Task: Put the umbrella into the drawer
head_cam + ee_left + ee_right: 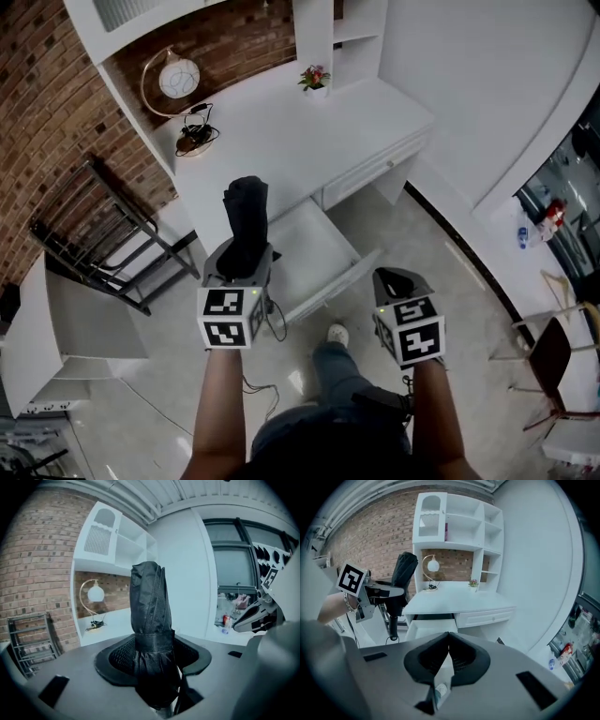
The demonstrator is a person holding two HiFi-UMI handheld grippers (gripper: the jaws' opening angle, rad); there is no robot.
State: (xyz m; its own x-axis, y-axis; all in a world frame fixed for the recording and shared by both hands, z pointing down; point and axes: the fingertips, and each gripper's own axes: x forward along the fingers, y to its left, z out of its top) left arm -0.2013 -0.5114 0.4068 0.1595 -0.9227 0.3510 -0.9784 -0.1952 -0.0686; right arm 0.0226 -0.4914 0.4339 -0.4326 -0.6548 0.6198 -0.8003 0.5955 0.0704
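Note:
A folded black umbrella [246, 220] stands upright between the jaws of my left gripper [242, 264], which is shut on it. In the left gripper view the umbrella [149, 602] fills the middle, strapped near its base, with the left gripper [152, 660] closed round it. The white drawer [330, 284] is pulled out from the desk, just right of the umbrella and ahead of both grippers. My right gripper [398, 281] is lower right, jaws shut and holding nothing. The right gripper view shows the right gripper [449, 645], the open drawer [423, 629], and the umbrella [404, 571].
A white desk [281, 131] carries a globe lamp [176, 80], dark cables [195, 139] and a small potted flower [315, 80]. A black metal rack [94, 234] leans at the left. My shoe [337, 334] is on the tiled floor. A chair [553, 356] stands at far right.

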